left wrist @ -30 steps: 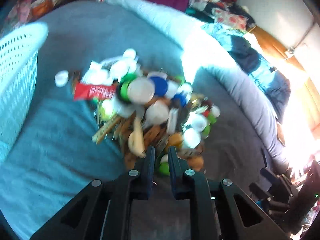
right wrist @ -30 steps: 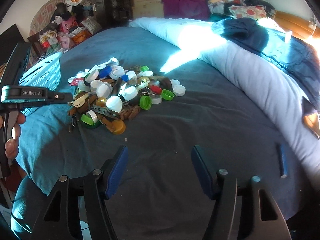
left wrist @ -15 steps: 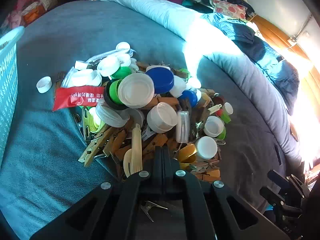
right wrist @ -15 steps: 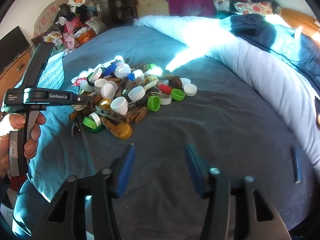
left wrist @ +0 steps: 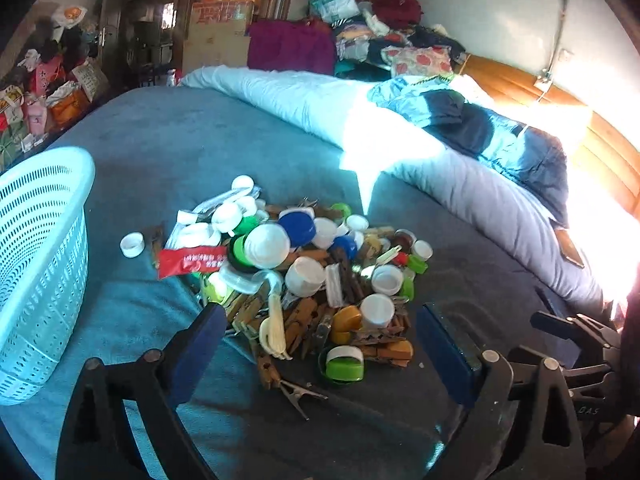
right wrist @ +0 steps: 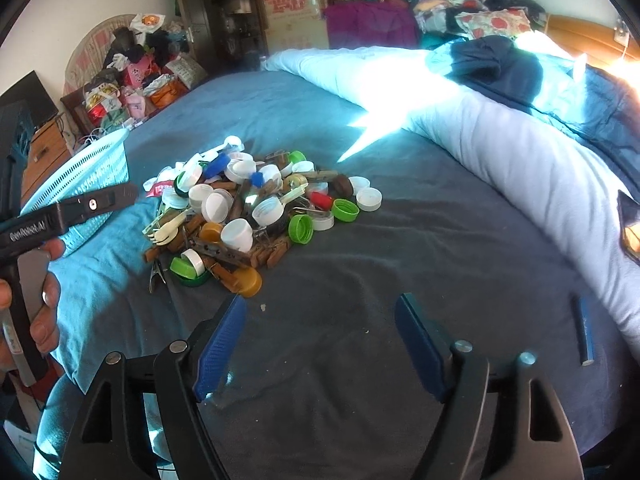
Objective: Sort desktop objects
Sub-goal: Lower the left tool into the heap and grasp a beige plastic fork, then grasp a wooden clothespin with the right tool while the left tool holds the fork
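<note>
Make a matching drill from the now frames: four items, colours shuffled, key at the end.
Things:
1. basket
2. snack packet
3. large round lid near the pile's middle
4. cap at the pile's near edge

Colours:
a. blue
b. orange-yellow
c. pale turquoise
d. red

Pairs: 1-c, 2-d, 3-a, 4-b
</note>
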The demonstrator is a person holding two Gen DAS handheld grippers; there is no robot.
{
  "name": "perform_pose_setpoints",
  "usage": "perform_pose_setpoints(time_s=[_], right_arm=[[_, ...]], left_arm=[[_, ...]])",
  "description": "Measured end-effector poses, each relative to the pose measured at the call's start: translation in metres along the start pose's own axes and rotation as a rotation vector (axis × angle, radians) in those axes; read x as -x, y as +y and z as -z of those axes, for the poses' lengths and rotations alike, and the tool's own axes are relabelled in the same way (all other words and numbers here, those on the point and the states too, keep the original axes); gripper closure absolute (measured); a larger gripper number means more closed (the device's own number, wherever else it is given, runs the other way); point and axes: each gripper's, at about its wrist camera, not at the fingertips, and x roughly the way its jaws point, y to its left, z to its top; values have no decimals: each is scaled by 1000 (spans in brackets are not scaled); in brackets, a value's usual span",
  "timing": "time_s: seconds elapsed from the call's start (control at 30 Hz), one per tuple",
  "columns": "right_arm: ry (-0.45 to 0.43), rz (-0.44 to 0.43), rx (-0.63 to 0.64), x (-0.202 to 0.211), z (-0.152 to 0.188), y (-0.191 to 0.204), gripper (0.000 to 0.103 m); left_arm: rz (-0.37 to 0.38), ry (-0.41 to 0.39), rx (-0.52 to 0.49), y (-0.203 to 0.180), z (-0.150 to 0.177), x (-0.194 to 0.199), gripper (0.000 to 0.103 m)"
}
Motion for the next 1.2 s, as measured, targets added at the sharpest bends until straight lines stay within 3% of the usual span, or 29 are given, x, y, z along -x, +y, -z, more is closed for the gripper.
perform_pose_setpoints(time_s=[0.03,0.07,0.13,0.17,0.27,0.43,0.5,0.6,0.63,0.67,0.7,0.9,1.07,1.2], right_arm=[[0,-3,-4,0,0,0,26],[2,-5,-5,-1,1,1,26],[7,-5,0,-2,2,3,26],[10,-5,1,-3,3,4,26],[17,-7,-3,-5,5,4,26],[21,-5,-8,-10,5,2,26],[21,-9,-11,-12,4,2,26],[20,-15,-5,-14,3,5,26],[19,-16,-4,-16,2,6,26],[19,-17,-4,-16,2,6,26],[18,-18,-5,-16,2,7,28],[42,-37,-19,-23,5,3,46],[17,-70,8,-18,3,2,46],[18,-152,25,-19,0,1,45]], left_arm=[[7,32,18,5,0,-8,14],[-2,54,38,11,0,-18,40],[21,119,89,21,2,-38,71],[28,140,112,24,2,-47,73],[-22,165,72,19,4,-68,73],[-95,136,55,18,2,-71,72],[-112,142,16,15,4,-72,64],[-144,155,-34,16,9,-79,62],[-142,149,-42,16,10,-79,66],[-130,149,-43,17,11,-78,81],[-131,150,-41,18,11,-78,89],[-120,136,-74,14,16,-65,91],[-112,64,-100,4,15,-21,91],[-109,42,-107,3,7,10,91]])
